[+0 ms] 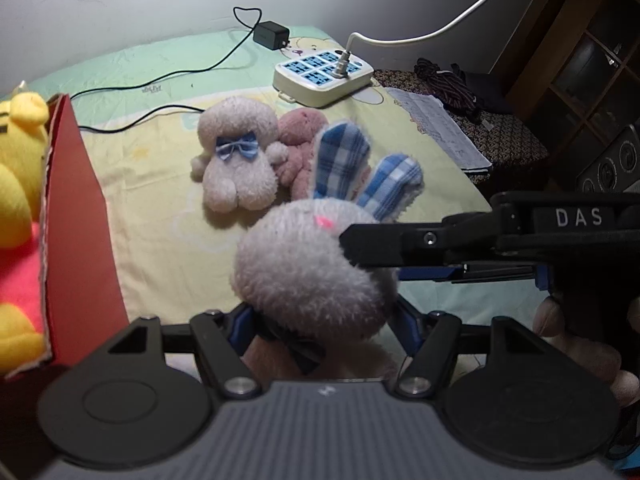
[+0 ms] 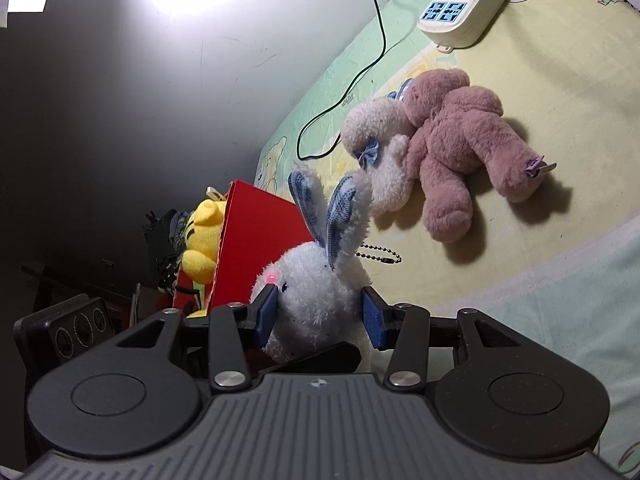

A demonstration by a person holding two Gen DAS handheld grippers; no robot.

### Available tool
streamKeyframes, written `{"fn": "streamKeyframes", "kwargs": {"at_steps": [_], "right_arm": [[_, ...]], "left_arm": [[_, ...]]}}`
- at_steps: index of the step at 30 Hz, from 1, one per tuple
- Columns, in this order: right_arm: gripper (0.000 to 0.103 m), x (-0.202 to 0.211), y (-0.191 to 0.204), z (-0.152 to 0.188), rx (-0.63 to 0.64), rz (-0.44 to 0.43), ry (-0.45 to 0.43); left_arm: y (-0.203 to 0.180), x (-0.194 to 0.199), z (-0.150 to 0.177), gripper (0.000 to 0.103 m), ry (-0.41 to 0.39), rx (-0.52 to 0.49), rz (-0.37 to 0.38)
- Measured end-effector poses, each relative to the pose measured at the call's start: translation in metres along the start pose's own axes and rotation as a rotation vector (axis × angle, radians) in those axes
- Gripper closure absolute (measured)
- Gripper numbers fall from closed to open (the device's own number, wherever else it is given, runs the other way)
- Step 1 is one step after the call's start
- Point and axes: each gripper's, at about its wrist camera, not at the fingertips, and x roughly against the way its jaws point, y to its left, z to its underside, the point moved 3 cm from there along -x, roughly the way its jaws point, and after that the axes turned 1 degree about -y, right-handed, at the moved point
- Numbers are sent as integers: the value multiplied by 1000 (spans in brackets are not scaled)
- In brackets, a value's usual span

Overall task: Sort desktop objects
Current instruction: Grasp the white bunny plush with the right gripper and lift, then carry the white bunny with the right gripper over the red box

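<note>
A pastel cartoon-print sheet (image 1: pixel 160 208) covered the surface against a grey wall. In the left wrist view, the left gripper (image 1: pixel 324 320) reached forward with its blue-padded fingers clamped around the body of a fluffy white plush bunny (image 1: pixel 304 268) with blue checked ears; the right gripper (image 1: pixel 400 248) came in level from the right, its black finger pressed on the bunny's head, a person's fingers (image 1: pixel 576 340) curled round its handle. Beyond lay a curly white plush dog (image 1: pixel 236 160) wearing a blue bow, touching a pink plush (image 1: pixel 300 148), then a cream power strip (image 1: pixel 324 72) and black adapter (image 1: pixel 272 34). A red cardboard box (image 1: pixel 76 220) at left held a yellow plush (image 1: pixel 18 184). In the right wrist view, the right gripper (image 2: pixel 320 312) gripped the bunny's (image 2: pixel 316 280) head between ribbed blue pads (image 2: pixel 374 320), lifted beside the red box (image 2: pixel 252 240). A ball chain (image 2: pixel 380 257) trailed behind it. The pink plush (image 2: pixel 460 148) lay sprawled face down against the white dog (image 2: pixel 376 136).
</note>
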Motion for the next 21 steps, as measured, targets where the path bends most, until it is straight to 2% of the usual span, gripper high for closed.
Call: {"fn": "streamKeyframes", "kwargs": {"at_steps": [14,21], "right_arm": [[55,-38,33,38,74,-50,188],[55,-66,54,54,127,-89,298]], "left_arm": [[29,41,50,34,10,76,-71],[54,64,72,34,6,164,-115]]}}
